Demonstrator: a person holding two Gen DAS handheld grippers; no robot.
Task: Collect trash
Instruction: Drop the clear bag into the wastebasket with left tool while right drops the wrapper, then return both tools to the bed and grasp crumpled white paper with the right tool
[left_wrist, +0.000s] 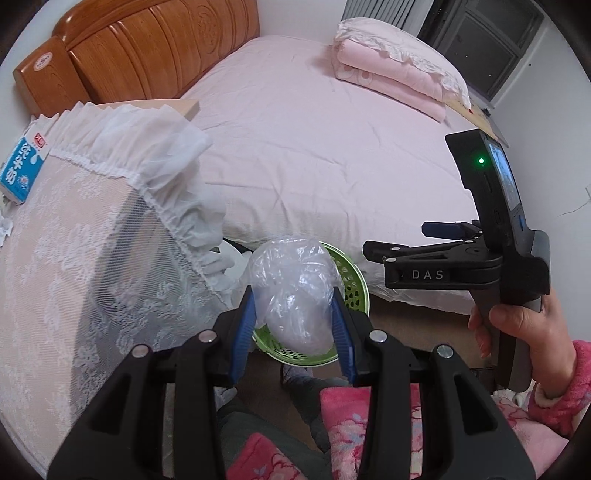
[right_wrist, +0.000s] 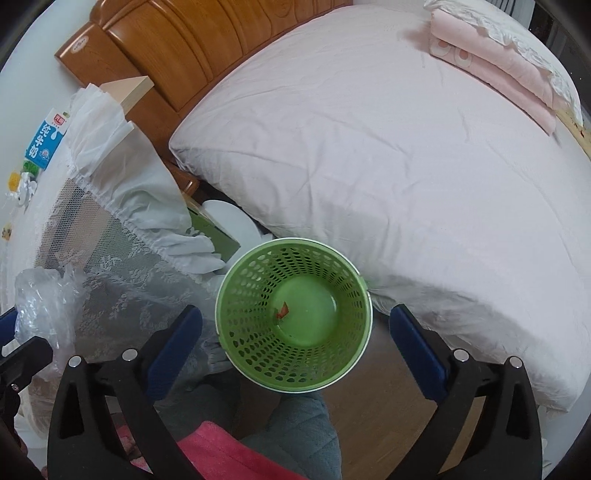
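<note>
While the left claw (left_wrist: 295, 314) pinches a crumpled plastic bag (left_wrist: 295, 284), the right claw (right_wrist: 295, 354) gapes empty above the green basket's (right_wrist: 364, 321) rim, beside the bed (right_wrist: 406, 166) edge.

Soft, even daylight lit both fisheye views without glare, focus held sharp ahead of each claw, dim shadow gathered on the floor beneath the claws, and straight lines bowed toward black, vignetted corners far from the claws.
</note>
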